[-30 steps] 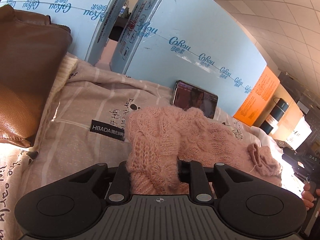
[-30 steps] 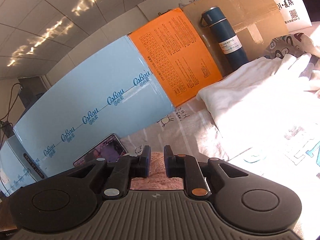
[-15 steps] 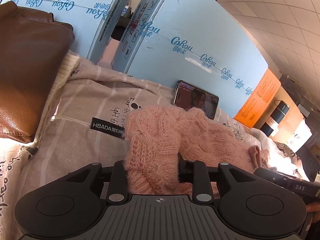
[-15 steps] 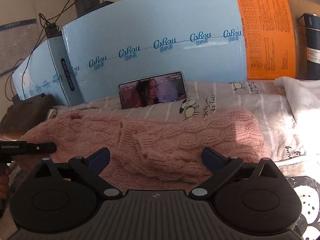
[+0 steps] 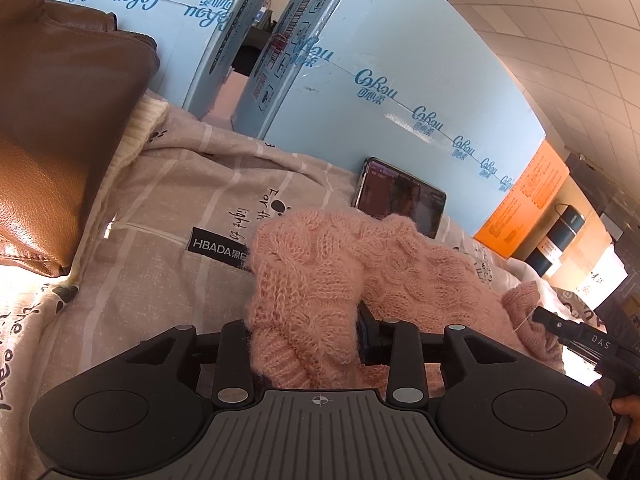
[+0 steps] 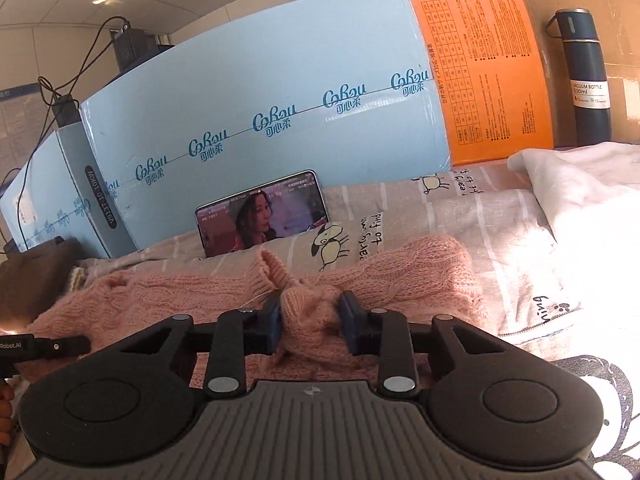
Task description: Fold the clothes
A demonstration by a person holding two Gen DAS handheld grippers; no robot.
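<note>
Half a second ago the right gripper (image 6: pixel 310 324) stood wide open above the pink sweater (image 6: pixel 400 280); now its jaws have narrowed onto a bunched knit fold near the sweater's middle. Meanwhile the left gripper (image 5: pixel 308 340) stays clamped on a thick wad at the other end. With both ends held, the next fold looks ready to begin. Fuzzy, chunky cable-knit wool sags softly across a striped beige quilt (image 6: pixel 500 216) on the bed, before a propped phone (image 6: pixel 262 214) and smooth blue cardboard boxes (image 6: pixel 256 92).
</note>
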